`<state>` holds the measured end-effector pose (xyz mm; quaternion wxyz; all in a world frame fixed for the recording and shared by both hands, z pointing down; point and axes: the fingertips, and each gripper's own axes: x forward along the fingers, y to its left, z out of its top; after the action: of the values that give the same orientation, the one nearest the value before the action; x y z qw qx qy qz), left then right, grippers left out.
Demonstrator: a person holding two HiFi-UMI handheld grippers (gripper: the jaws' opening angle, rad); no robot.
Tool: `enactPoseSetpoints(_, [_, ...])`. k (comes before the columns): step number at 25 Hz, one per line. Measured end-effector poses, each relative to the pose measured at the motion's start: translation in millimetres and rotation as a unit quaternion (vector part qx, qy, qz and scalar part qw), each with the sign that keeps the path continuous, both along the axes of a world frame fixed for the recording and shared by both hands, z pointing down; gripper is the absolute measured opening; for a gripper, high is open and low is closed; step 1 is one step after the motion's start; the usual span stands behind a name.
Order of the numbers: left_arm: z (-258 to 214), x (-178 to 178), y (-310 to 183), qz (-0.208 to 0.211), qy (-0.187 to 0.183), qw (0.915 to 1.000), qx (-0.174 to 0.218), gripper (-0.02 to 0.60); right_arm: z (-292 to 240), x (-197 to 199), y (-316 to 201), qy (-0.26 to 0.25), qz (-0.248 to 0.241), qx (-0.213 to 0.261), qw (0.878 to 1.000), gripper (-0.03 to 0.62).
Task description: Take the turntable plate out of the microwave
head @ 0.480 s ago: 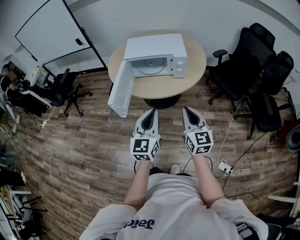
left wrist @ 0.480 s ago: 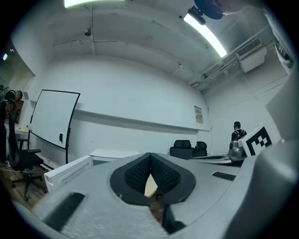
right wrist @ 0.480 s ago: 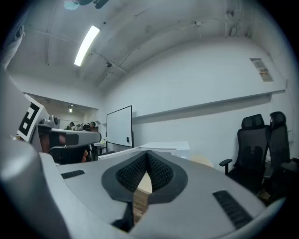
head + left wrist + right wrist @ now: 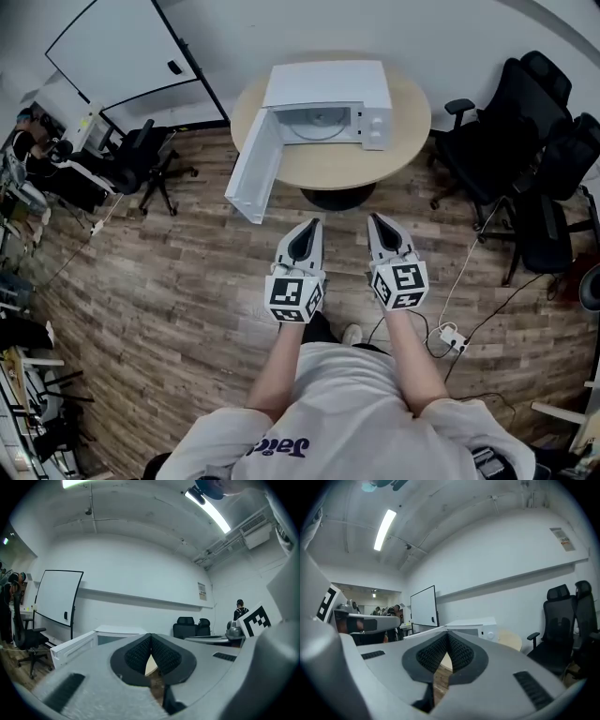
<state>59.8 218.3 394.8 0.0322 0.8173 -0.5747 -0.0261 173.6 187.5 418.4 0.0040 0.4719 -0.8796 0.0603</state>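
A white microwave [image 4: 328,101] stands on a round wooden table [image 4: 403,150] ahead of me, its door [image 4: 253,174] swung open to the left. Inside its cavity lies the glass turntable plate [image 4: 319,122]. Both grippers hang over the floor, well short of the table. My left gripper [image 4: 313,223] is shut with nothing in it, tips touching in the left gripper view [image 4: 150,636]. My right gripper [image 4: 373,217] is likewise shut and empty, its tips [image 4: 447,633] pointing level toward the microwave [image 4: 478,626].
Black office chairs [image 4: 525,141] crowd the right of the table. Another chair [image 4: 141,159] and cluttered desks stand at the left, under a whiteboard [image 4: 122,56]. A power strip [image 4: 448,336] with cables lies on the wooden floor by my right side.
The view has shifted slightly: table and microwave sit a little further right and higher in the head view. Both grippers keep their pose, shut.
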Motion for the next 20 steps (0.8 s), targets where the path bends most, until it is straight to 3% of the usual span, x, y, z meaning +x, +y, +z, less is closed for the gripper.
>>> enactPoseSetpoints(5, [14, -8, -17, 0.001, 0.013, 0.9998, -0.013, 0.015, 17, -9, -11, -0.036, -0.015, -0.016, 0.999, 0.017])
enactPoseSetpoints(12, [23, -11, -64, 0.006, 0.032, 0.9993, -0.020, 0.015, 23, -13, -45, -0.031, -0.008, -0.024, 0.999, 0.017])
enactPoseSetpoints(20, [21, -30, -125, 0.014, 0.019, 0.9996, -0.015, 0.015, 13, -34, -105, -0.028, 0.001, -0.016, 0.999, 0.017])
